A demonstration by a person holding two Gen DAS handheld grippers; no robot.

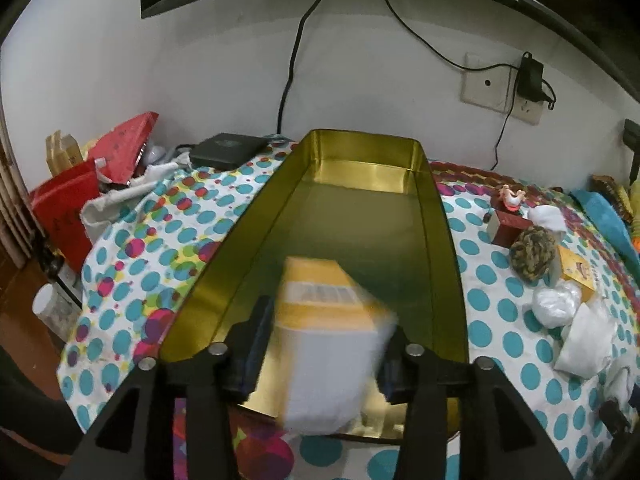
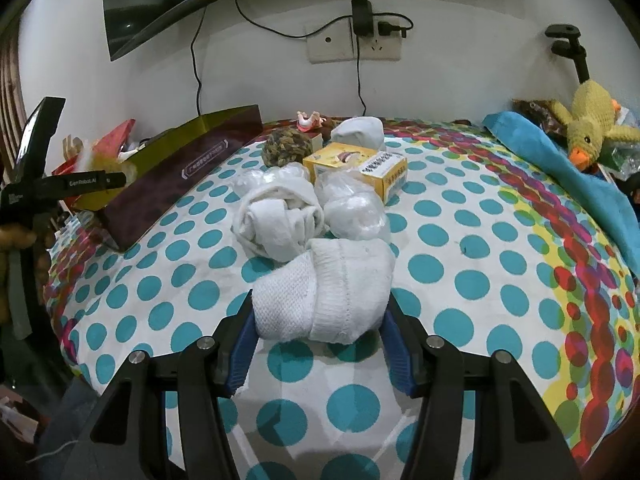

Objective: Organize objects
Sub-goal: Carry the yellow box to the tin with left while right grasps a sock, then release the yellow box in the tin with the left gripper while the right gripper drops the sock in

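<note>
Yellow box [image 1: 332, 320] blurred between left claw [image 1: 324, 344] over tin [image 1: 360, 168], right claw [image 2: 320, 340] straddling white sock [image 2: 324, 292]

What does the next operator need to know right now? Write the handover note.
Left gripper: a blurred yellow-and-white box sits between its fingers over the gold tin; grip not clear.
Right gripper: open around a rolled white sock on the dotted cloth, not yet lifted.
Done: nothing else shows in the tin.
Left: white sock bundle, plastic-wrapped bundle, two yellow boxes, brown ball.
</note>
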